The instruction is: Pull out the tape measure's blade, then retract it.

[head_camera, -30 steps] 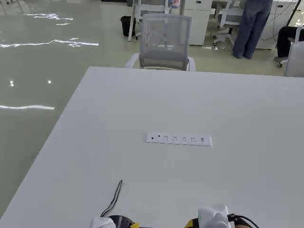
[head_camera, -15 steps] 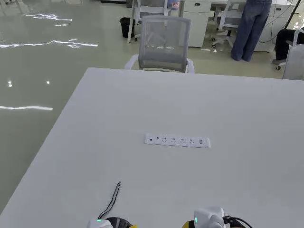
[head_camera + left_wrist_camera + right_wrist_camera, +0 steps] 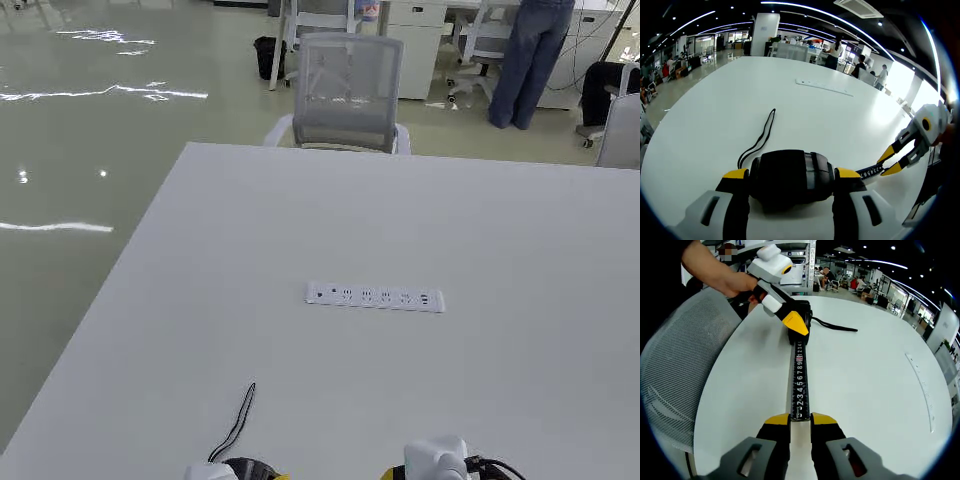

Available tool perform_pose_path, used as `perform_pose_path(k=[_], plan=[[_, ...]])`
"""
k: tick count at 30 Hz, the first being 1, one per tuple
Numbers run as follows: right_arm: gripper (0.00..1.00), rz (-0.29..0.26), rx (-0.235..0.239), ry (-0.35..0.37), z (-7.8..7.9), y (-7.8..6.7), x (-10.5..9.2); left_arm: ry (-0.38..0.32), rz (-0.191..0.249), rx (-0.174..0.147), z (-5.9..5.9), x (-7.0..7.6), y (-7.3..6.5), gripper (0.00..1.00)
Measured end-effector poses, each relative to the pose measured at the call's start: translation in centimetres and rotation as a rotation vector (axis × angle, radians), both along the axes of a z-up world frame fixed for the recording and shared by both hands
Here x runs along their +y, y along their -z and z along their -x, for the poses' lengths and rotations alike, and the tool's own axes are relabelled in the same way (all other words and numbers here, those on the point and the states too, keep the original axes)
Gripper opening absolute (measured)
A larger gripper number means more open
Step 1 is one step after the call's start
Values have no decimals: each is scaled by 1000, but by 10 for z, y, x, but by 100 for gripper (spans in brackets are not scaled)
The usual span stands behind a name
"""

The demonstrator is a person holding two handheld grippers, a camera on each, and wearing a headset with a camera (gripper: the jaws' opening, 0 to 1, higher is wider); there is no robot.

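At the near edge of the white table point(image 3: 200, 250), the left gripper point(image 3: 791, 174) is clamped on the black rounded tape measure case point(image 3: 787, 162), with one yellow-tipped jaw pressed against each side. A bare hand point(image 3: 735, 282) grips that gripper's handle. The case sits low at the table's near left; whether it rests on the surface cannot be told.

From the case's right side the dark blade with pale numerals point(image 3: 800, 382) is drawn out a short way, running straight and flat over the tabletop towards the right. The right gripper point(image 3: 800, 418) has its jaws closed almost together on the blade's free end, pinching it between the yellow tips. The two grippers are apart, joined only by the blade.

A thin black wrist strap point(image 3: 238, 420) trails from the case away from the person, lying slack on the table.

Farther out, near the table's middle, a long white power strip point(image 3: 375, 298) lies flat, well apart from the tape measure.

Beyond the far edge a grey mesh office chair point(image 3: 347, 90) is drawn up to the table. Past it, to the far right, a person in blue jeans point(image 3: 530, 55) stands by white desks. A glossy pale green floor point(image 3: 90, 130) reflects ceiling lights on the left.
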State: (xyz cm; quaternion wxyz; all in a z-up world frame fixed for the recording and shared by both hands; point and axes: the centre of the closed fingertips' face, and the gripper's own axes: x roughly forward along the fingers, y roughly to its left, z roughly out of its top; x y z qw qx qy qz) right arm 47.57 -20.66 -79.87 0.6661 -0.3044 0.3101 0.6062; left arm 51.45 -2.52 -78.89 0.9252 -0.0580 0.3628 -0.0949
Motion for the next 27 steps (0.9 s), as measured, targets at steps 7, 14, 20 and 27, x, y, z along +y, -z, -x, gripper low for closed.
perform_pose_path(k=[7, 14, 20, 27], plan=[[13, -1, 2, -2, 0, 0, 2, 1, 4, 0, 0, 1, 0, 65], [13, -3, 1, -5, 0, 0, 4, 1, 7, -1, 0, 0, -1, 65], [13, -4, 1, -7, -1, 0, 6, 1, 7, -1, -1, 1, -1, 65], [13, -5, 3, -11, 0, 0, 9, 7, 1, -3, 0, 0, -1, 65]])
